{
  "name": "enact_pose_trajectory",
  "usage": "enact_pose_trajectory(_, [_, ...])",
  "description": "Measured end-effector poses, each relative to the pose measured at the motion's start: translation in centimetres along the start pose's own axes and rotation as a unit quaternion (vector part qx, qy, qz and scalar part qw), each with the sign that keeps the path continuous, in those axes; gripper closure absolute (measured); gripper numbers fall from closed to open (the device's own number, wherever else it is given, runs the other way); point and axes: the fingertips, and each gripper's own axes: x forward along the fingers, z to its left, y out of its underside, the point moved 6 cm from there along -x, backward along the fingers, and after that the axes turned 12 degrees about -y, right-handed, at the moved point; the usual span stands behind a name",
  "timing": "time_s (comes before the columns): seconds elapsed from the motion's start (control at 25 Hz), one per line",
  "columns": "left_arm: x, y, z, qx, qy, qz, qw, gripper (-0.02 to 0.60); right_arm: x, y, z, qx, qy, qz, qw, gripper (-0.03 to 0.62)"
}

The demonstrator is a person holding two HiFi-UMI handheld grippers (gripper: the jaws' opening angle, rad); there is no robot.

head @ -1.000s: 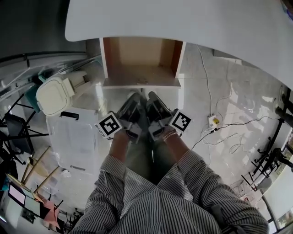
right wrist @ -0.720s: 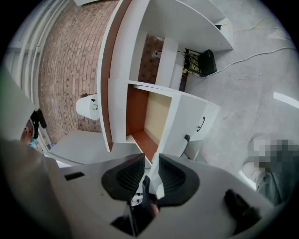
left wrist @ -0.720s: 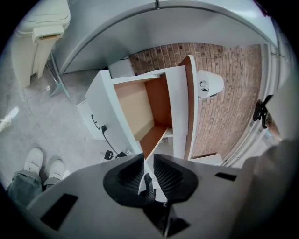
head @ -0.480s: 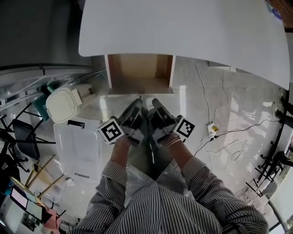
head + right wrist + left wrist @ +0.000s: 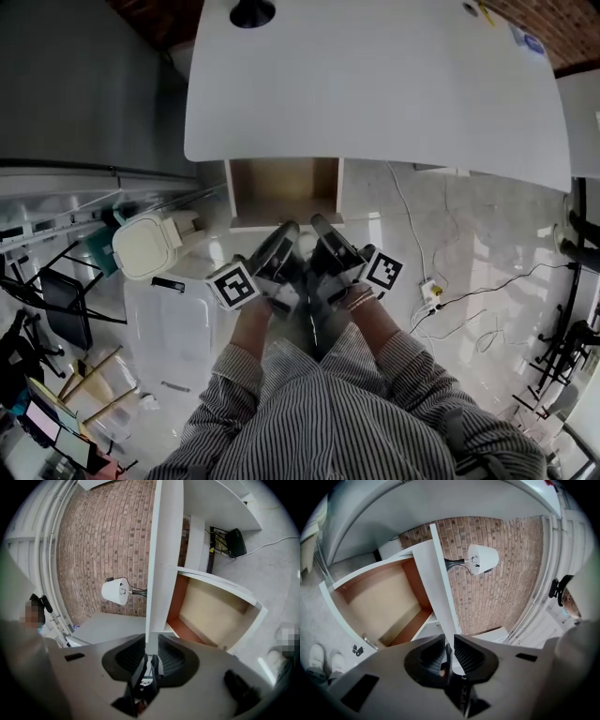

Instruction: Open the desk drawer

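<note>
Head view: the drawer (image 5: 284, 192) stands open under the desk's (image 5: 375, 84) near edge; left gripper (image 5: 284, 234) and right gripper (image 5: 321, 228) are side by side, both released and empty.

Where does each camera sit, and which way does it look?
Head view: on the person's head, looking down at desk, open drawer, striped sleeves.
Left gripper view: on the left gripper, looking past its own jaws at drawer, brick wall.
Right gripper view: on the right gripper, likewise.
Shared: all three show the drawer.
</note>
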Motion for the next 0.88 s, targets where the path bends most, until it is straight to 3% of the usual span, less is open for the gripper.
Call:
enact_pose_trajectory(0.12, [-0.6, -0.4, -2.2, 0.014, 0.011, -0.004, 0.9998, 0.528, 0.9, -0.5, 2.2, -0.001, -0.013, 0.009, 1.0, 0.507])
enact_pose_trajectory(0.56, [-2.7, -4.5, -9.7, 0.139, 0.039, 0.001, 0.9896, 0.529, 4.3, -1.6, 9.7, -0.064, -0.032, 0.075, 0.995, 0.559])
enact_pose_trajectory(0.72, [-3.7, -5.6, -11.9, 0.156, 0.069, -0.016, 0.9851, 0.529, 5.1, -1.8, 12.5, -0.095, -0.038, 0.089, 0.991, 0.571])
enact_pose_trajectory(0.88, [-5.0, -6.4, -13.7, 0.177, 0.074, -0.023, 0.9812, 0.538, 5.7, -1.9, 15.5, -0.13, -0.047, 0.096, 0.986, 0.574])
